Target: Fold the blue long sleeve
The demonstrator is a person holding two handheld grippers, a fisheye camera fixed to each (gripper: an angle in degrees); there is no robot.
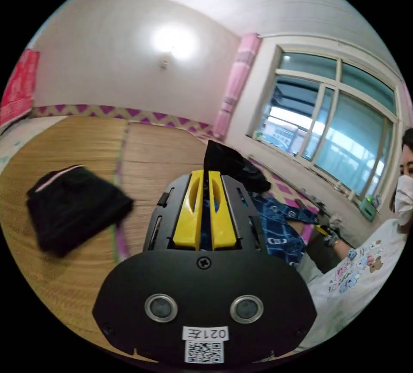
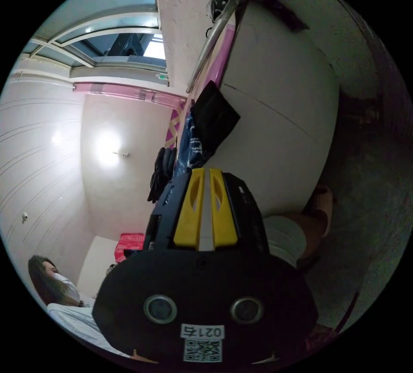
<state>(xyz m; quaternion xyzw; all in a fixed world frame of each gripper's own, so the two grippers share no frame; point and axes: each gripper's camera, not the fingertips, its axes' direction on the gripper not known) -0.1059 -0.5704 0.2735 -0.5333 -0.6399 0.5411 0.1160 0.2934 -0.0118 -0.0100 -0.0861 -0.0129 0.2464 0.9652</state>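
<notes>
Left gripper (image 1: pixel 205 175) was clamped on blue shirt (image 1: pixel 279 231) at frame center; right gripper (image 2: pixel 205 172) looked closed, contents unclear. Soft, limp fabric; I'd grab hems.

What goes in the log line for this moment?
left claw: shut on blue shirt | right claw: shut, empty | black clothes: on mat

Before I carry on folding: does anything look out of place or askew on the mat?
The blue long sleeve is not flat: it hangs bunched from the left gripper, whose jaws are nearly closed with blue fabric between them. A folded black garment lies apart on the woven mat, looking tidy.
</notes>
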